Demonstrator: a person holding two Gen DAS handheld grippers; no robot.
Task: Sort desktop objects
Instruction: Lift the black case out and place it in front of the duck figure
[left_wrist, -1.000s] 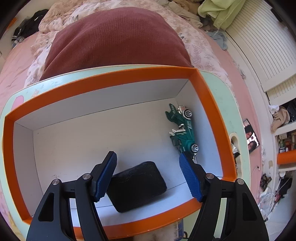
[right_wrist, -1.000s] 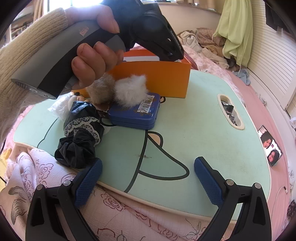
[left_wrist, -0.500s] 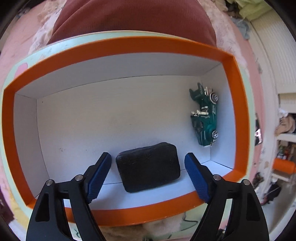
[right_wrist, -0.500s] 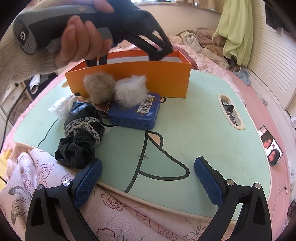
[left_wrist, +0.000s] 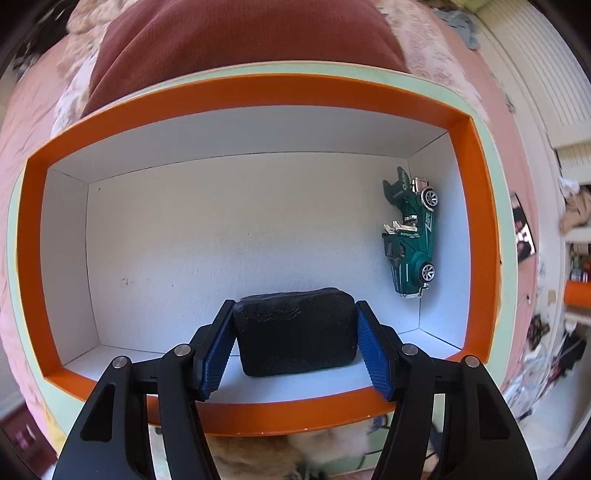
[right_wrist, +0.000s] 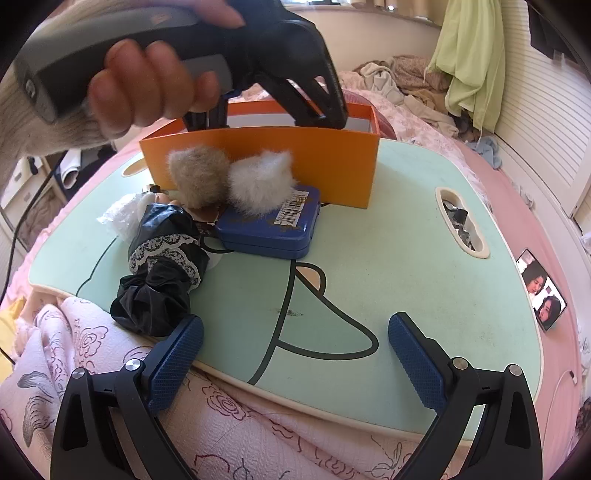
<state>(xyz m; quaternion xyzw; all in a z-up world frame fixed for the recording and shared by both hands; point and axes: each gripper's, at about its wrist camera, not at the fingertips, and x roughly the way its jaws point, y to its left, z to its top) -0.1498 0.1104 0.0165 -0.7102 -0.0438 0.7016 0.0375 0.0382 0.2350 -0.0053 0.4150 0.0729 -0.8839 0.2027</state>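
Two wrist views of a sorting task on a mint-green lap table.

Left wrist view: the left gripper (left_wrist: 295, 334) is pointing down into the orange box (left_wrist: 258, 88), low in the frame; its jaws have just been closing and the blue pads (left_wrist: 218, 363) are now touching both ends of the black pouch (left_wrist: 295, 332) lying on the white floor near the lower wall. A green toy car (left_wrist: 410, 232) is lying against the right wall, well apart from the pouch. Right wrist view: the right gripper (right_wrist: 295, 354) is hovering at the bottom of the frame with jaws standing wide and nothing between them, over the near edge of the lap table (right_wrist: 406, 266). At upper left a hand (right_wrist: 147, 85) is holding the left gripper inside the box. In front of the box a blue tin (right_wrist: 273, 229), two fur pompoms (right_wrist: 229, 179) and a black lace-trimmed scrunchie (right_wrist: 162, 266) are lying together.
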